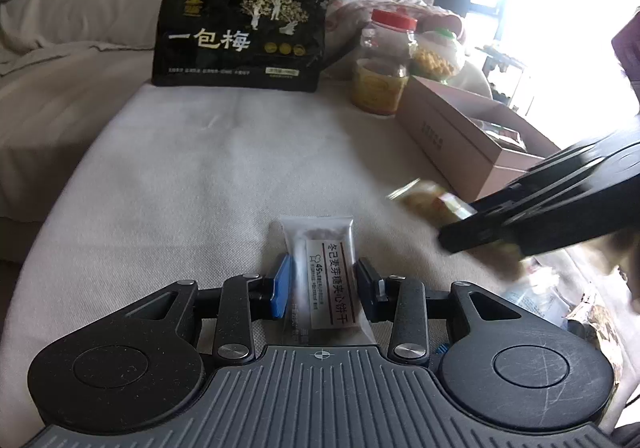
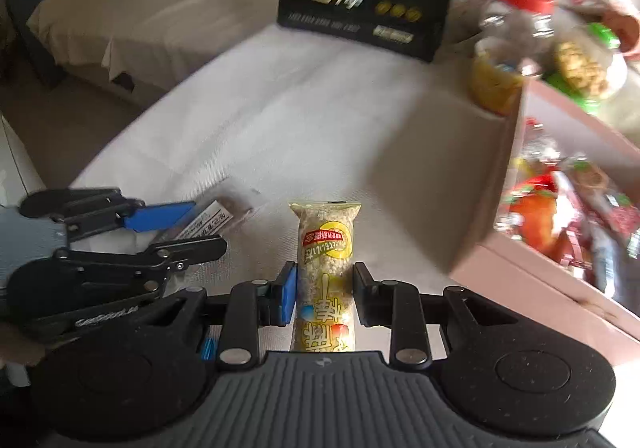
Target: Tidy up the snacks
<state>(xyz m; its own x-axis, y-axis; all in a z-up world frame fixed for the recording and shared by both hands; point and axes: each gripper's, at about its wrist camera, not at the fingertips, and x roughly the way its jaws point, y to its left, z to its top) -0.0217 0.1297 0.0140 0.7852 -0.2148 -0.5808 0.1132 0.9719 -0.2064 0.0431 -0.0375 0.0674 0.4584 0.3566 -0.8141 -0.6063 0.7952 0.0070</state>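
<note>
Left gripper clamps biscuit pack, tilted down, bottom centre | right gripper clamps rice bar, steeper, beside box

Clear biscuit packet, yellow-labelled rice bar

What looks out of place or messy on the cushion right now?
Nothing looks spilled or damaged. The black plum bag stands upright at the back, the red-lidded jar stands beside the pink box, and each gripper holds one wrapped snack. Crumpled wrappers lie loose at the right edge.
</note>
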